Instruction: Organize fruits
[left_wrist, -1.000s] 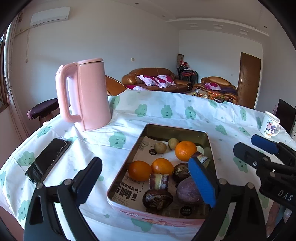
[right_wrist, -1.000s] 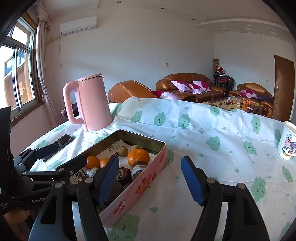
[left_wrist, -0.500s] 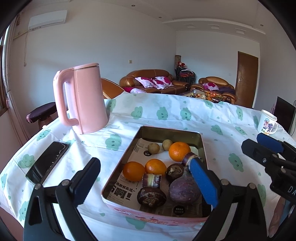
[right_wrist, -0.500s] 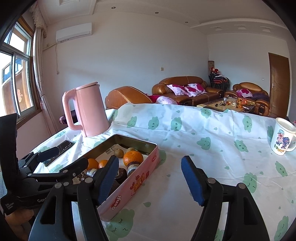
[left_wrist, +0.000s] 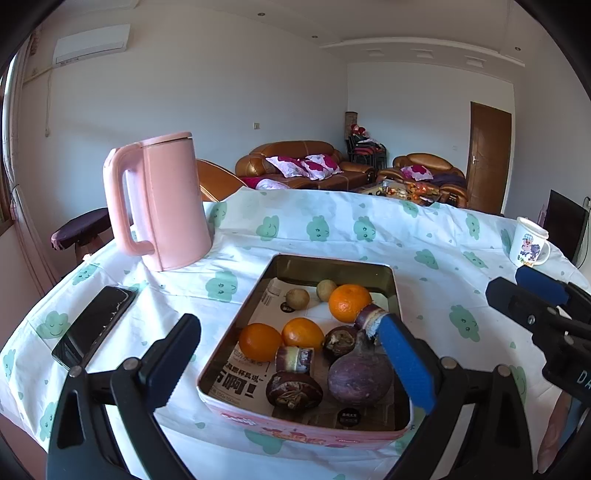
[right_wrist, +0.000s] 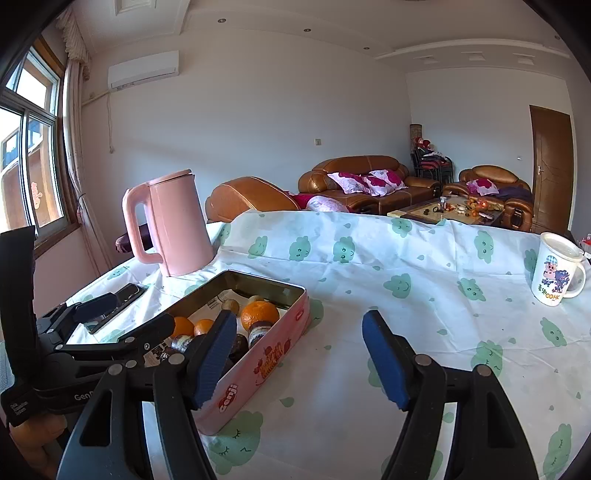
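Observation:
A pink-walled metal tin (left_wrist: 332, 264) lined with newspaper holds three oranges (left_wrist: 349, 302), two small brown fruits (left_wrist: 297, 298), a big purple fruit (left_wrist: 360, 376), dark wrinkled fruits (left_wrist: 293, 389) and short cane pieces (left_wrist: 295, 360). My left gripper (left_wrist: 286, 326) hovers open over the tin's near end and grips nothing. My right gripper (right_wrist: 299, 325) is open and empty above bare cloth, just right of the tin (right_wrist: 266, 362). In the left wrist view, the right gripper (left_wrist: 535, 295) shows at the right edge. In the right wrist view, the left gripper (right_wrist: 110, 317) shows at the left.
A tall pink kettle (left_wrist: 159, 203) stands behind the tin on the left. A black phone (left_wrist: 94, 325) lies left of the tin. A printed white mug (right_wrist: 557, 273) stands far right. The round table's cloud-print cloth (right_wrist: 424, 295) drops away at the near edge.
The right wrist view has drawn back a little, so the tin and the mug sit slightly farther off. Both grippers stay open and the fruits have not moved.

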